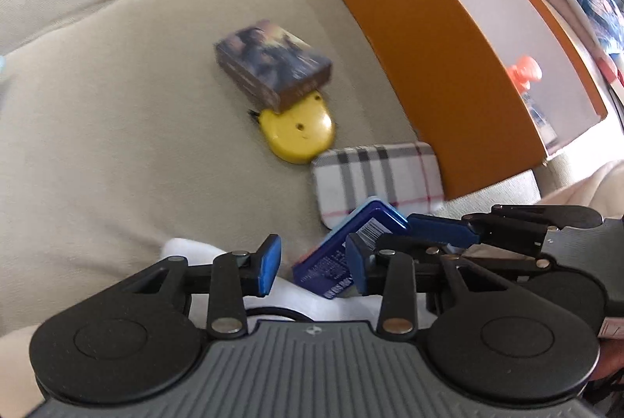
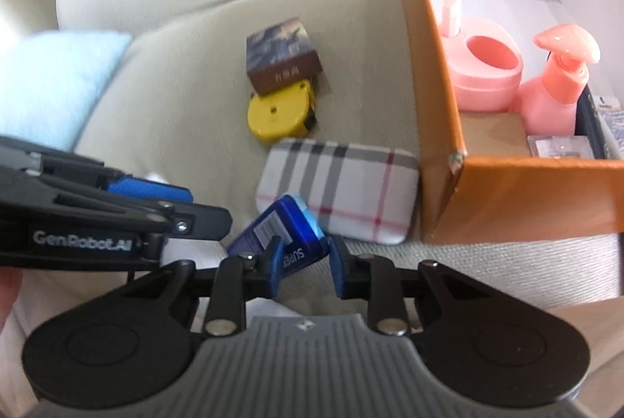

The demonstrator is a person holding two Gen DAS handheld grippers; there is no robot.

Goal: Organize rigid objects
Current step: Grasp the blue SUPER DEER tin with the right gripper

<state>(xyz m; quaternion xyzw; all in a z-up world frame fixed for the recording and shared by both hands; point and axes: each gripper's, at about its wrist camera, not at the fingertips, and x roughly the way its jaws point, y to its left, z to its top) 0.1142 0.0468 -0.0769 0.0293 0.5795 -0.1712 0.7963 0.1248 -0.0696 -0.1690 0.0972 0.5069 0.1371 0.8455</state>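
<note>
Right wrist view shows us our right gripper [image 2: 305, 264] clamped on the blue tin [image 2: 281, 229], tilted against the plaid case [image 2: 343, 190] beside the orange box [image 2: 436, 106], our left gripper [image 1: 314, 264] gaping alongside.

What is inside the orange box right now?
The orange box holds a pink cup, a pink pump bottle and a small clear case. Something dark and patterned sits at the right edge, mostly cut off. The near wall hides the floor's front.

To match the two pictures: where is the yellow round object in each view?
Left wrist: yellow round object at centre, partly under the small dark box.
Right wrist: left of centre, again under that box.
Shared landmark: the plaid case just below it.
</note>
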